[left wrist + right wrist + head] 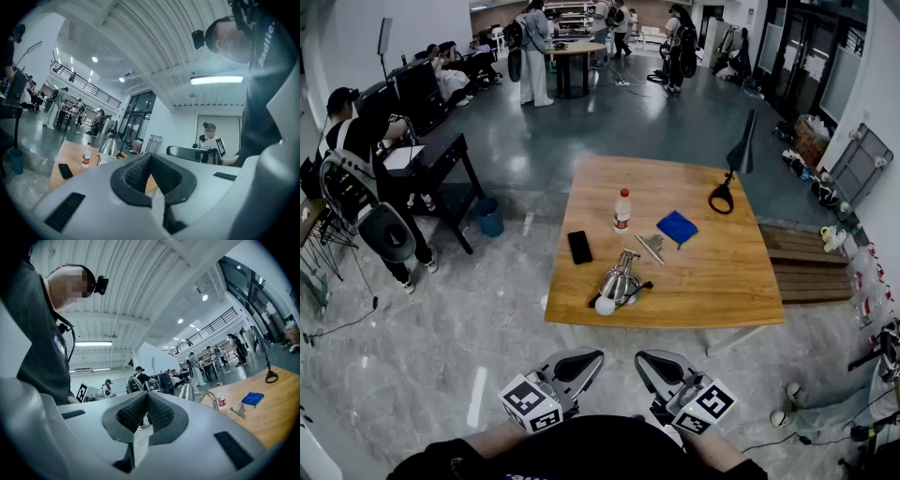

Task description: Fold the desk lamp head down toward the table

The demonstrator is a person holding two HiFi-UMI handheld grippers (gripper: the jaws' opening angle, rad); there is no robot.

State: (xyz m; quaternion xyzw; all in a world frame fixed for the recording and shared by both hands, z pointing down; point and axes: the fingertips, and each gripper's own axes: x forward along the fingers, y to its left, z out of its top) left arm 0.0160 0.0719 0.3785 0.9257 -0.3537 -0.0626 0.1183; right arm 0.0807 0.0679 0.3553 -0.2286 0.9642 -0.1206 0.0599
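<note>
Grippers side by side, left gripper (581, 362) and right gripper (652, 362), both closed tight on nothing, short of the table (727, 295). Just ahead of them the silver lamp (620, 280) sits near the table's closest edge; pressing its head without steadying the base could tip it off.

Cool, bluish indoor light falls evenly on the worktop (712, 281), leaving only faint, short shadows. Beyond the worktop the glossy floor (517, 161) carries pale glare. A ceiling strip light (216, 80) glows bright in the left gripper view. Both gripper views bow strongly with black corners; the head view curves at its edges.
</note>
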